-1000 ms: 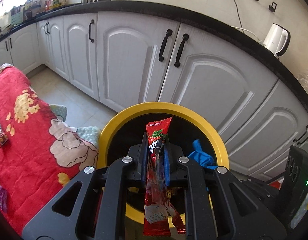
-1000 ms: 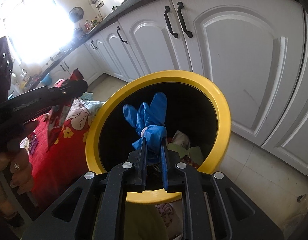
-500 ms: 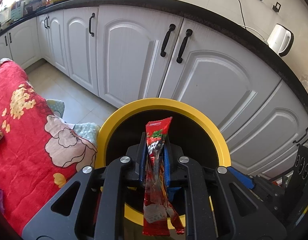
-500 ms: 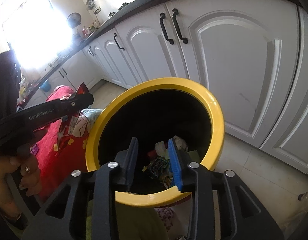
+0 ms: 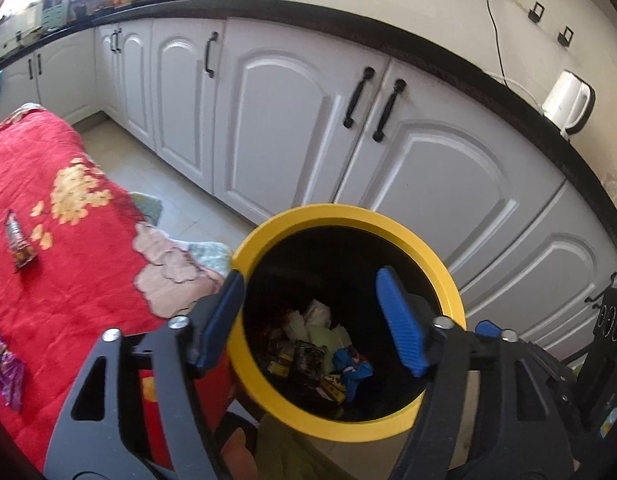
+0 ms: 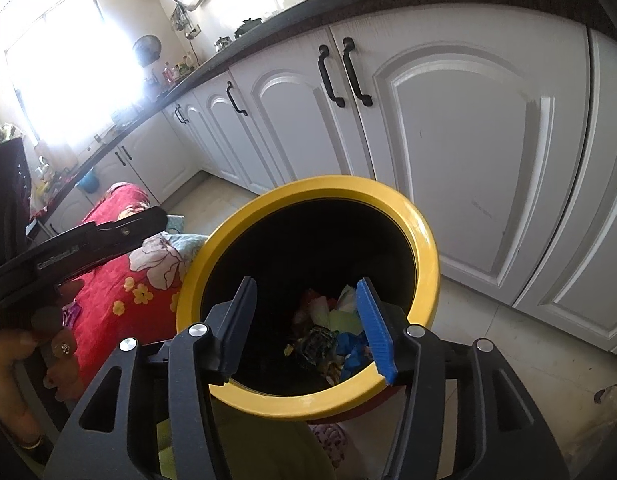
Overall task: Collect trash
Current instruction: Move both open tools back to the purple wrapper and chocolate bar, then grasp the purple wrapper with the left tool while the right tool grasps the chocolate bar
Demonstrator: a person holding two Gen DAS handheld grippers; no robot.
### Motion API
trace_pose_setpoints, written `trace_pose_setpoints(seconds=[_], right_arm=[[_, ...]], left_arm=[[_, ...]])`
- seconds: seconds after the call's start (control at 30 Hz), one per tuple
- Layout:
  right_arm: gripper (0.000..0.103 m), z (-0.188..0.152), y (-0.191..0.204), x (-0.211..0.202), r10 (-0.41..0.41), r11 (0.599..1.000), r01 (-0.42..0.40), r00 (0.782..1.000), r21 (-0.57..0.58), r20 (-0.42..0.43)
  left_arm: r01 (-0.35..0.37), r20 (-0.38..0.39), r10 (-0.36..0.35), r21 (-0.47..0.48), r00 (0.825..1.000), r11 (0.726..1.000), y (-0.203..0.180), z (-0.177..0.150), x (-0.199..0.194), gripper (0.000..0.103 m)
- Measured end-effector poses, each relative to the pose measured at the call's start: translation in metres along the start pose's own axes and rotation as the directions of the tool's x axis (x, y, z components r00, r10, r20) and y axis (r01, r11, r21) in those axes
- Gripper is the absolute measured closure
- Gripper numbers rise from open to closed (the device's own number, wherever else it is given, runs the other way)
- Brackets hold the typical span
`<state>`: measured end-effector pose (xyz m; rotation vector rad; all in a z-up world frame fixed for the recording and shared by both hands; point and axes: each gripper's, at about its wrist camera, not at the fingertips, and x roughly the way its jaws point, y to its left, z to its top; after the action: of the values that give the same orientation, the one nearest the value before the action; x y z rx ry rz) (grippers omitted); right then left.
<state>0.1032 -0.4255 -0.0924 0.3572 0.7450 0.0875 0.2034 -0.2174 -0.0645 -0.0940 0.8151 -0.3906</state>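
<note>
You hold both grippers over the yellow-rimmed bin (image 5: 436,264) so that what they let go falls inside. The left gripper (image 5: 312,320) has just been opening and stands released, nothing between its jaws; likewise the right gripper (image 6: 308,320). The trash (image 5: 316,348) lies at the bin's bottom, a blue scrap (image 5: 354,368) among it. One wrapper (image 5: 18,238) remains on the red cloth (image 5: 68,288). The pile's single items are hard to make out in shadow.
</note>
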Motion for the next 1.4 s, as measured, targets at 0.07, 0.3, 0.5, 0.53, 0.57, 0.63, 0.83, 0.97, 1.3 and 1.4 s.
trace_pose_setpoints(seconds=[0.07,0.3,0.5,0.53,0.57,0.63,0.83,0.97,1.3,1.4], right_arm=[[0.053,0.002,0.006,-0.002,0.000,1.000,0.000,1.000,-0.011,0.006],[0.039,0.007,0.028,-0.012,0.013,0.999,-0.011,0.999,-0.050,0.035],[0.039,0.012,0.051,-0.018,0.037,0.994,-0.033,0.998,-0.101,0.044],[0.039,0.012,0.054,-0.019,0.040,0.994,-0.035,0.998,-0.106,0.044],[0.038,0.013,0.057,-0.020,0.044,0.993,-0.039,0.998,-0.111,0.044],[0.038,0.013,0.065,-0.022,0.053,0.991,-0.047,0.998,-0.126,0.045],[0.026,0.017,0.090,-0.024,0.092,0.983,-0.083,0.995,-0.163,0.047],[0.026,0.022,0.114,-0.020,0.132,0.972,-0.123,0.991,-0.200,0.035],[0.026,0.041,0.173,-0.001,0.213,0.940,-0.204,0.977,-0.273,0.004],[0.026,0.046,0.189,0.007,0.238,0.928,-0.231,0.971,-0.291,-0.014]], left_arm=[[-0.012,0.010,0.012,-0.017,1.000,1.000,0.007,0.000,-0.008,0.032],[-0.069,0.065,0.073,-0.068,0.995,0.995,0.036,-0.002,-0.043,0.012],[-0.125,0.130,0.134,-0.076,0.982,0.989,0.055,-0.003,-0.073,0.011],[-0.126,0.135,0.136,-0.080,0.981,0.989,0.058,-0.004,-0.077,0.011],[-0.129,0.141,0.140,-0.084,0.980,0.988,0.061,-0.005,-0.081,0.011],[-0.138,0.157,0.152,-0.092,0.976,0.986,0.067,-0.007,-0.091,0.011],[-0.181,0.178,0.201,-0.127,0.963,0.975,0.086,-0.014,-0.111,0.011],[-0.224,0.176,0.254,-0.171,0.951,0.959,0.107,-0.021,-0.122,0.011],[-0.265,0.111,0.310,-0.301,0.944,0.916,0.163,-0.040,-0.132,0.011],[-0.259,0.092,0.304,-0.331,0.948,0.908,0.175,-0.047,-0.131,0.011]])
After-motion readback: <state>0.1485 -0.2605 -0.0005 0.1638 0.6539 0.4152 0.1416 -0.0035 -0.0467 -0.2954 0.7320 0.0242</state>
